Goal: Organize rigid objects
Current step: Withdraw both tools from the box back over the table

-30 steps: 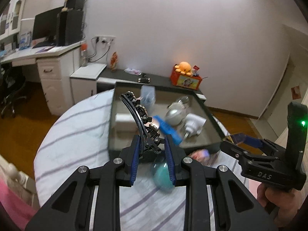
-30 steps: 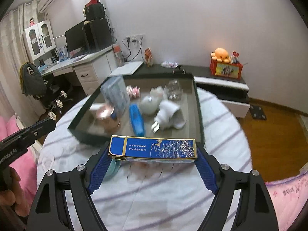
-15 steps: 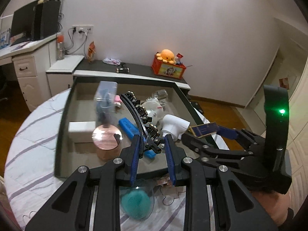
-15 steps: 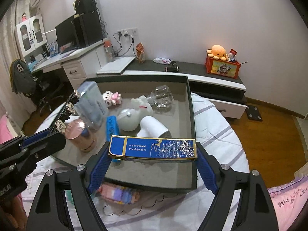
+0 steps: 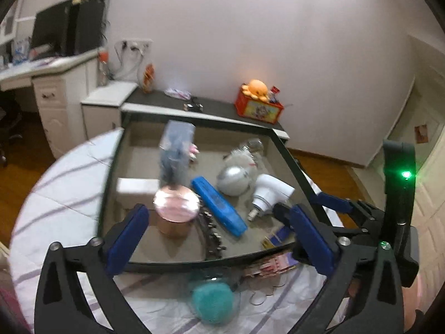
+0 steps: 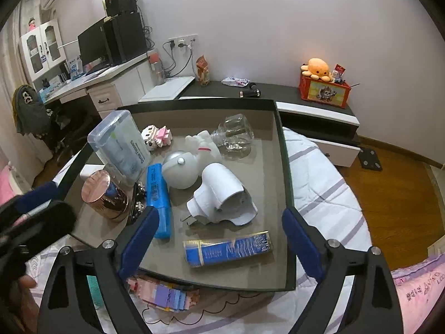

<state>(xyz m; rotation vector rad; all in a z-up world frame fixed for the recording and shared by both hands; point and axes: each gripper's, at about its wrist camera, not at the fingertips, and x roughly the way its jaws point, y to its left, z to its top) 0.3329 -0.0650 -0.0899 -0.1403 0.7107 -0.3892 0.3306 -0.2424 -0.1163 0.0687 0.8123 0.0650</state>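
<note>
Your left gripper [image 5: 219, 233] & right gripper [image 6: 219, 239]: jaws just opened, spread, nothing pinched. Flat blue-and-gold box [image 6: 228, 249] lies in dark-rimmed tray [image 6: 286, 194], near front wall; studded black headband [image 5: 211, 233] beside copper canister [image 5: 175, 211]. Only right view shows clear glass bottle [image 6: 235, 136] sharply.

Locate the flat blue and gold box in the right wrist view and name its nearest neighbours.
The blue and gold box lies flat in the tray, near its front edge, just in front of the white plug adapter and right of the blue case.

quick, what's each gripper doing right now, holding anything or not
Left gripper: jaws just opened, empty; jeweled hairband lies in the tray.
Right gripper: jaws just opened, empty; blue box lies in the tray.
</note>
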